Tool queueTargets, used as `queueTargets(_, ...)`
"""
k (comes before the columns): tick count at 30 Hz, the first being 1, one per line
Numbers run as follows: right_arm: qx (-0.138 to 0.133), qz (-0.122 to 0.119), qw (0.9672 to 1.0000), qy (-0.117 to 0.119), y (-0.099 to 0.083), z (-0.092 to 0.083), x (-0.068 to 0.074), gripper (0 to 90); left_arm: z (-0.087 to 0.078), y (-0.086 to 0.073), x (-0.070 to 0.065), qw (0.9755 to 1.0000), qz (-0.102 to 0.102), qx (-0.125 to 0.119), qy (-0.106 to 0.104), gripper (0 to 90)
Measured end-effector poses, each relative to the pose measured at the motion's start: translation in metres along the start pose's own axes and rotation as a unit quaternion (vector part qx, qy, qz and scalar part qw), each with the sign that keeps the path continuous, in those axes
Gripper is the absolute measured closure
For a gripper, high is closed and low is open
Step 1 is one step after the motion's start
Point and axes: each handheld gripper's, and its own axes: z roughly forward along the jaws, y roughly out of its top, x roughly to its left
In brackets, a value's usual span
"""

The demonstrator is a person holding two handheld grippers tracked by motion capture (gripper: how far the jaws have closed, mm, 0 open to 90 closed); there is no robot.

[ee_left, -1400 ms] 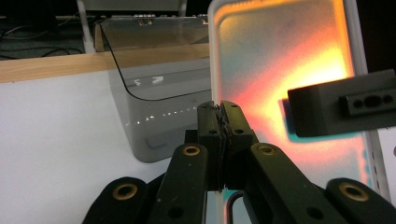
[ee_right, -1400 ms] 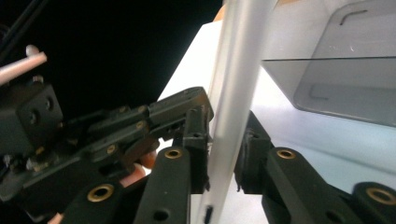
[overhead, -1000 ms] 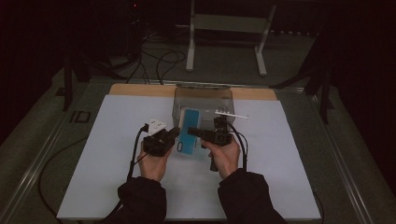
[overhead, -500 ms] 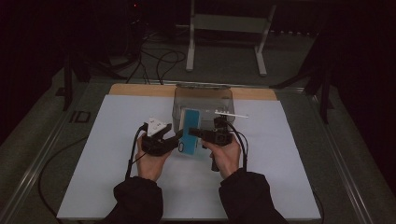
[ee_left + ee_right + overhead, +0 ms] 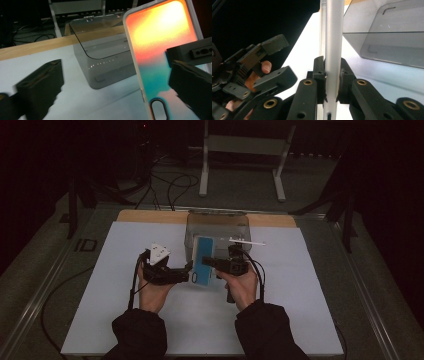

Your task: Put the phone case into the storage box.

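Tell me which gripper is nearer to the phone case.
Right. The right gripper is clamped on the phone case, its pads pressing both faces. The left gripper has just been opening and sits beside the case's left edge, jaws spread, not gripping it.

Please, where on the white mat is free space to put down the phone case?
The white mat is bare left of the left tool, right of the right tool, and along the near edge. Around the grey box and phone case it is crowded.
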Motion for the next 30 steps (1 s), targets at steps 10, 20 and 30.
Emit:
queueTargets(10, 0.005, -0.007, 0.9999, -0.006, 0.002, -0.001, 0.001, 81.4, -0.013, -0.003, 0.011, 0.9996, 0.006, -0.027, -0.003, 0.0)
queueTargets(20, 0.008, -0.013, 0.9998, -0.012, 0.005, -0.001, 0.002, 81.4, -0.023, -0.011, 0.020, 0.9991, 0.017, -0.038, -0.005, 0.0)
queueTargets(30, 0.013, -0.017, 0.9996, -0.017, 0.007, -0.001, 0.001, 81.4, -0.036, -0.027, 0.033, 0.9988, 0.024, -0.041, -0.005, 0.0)
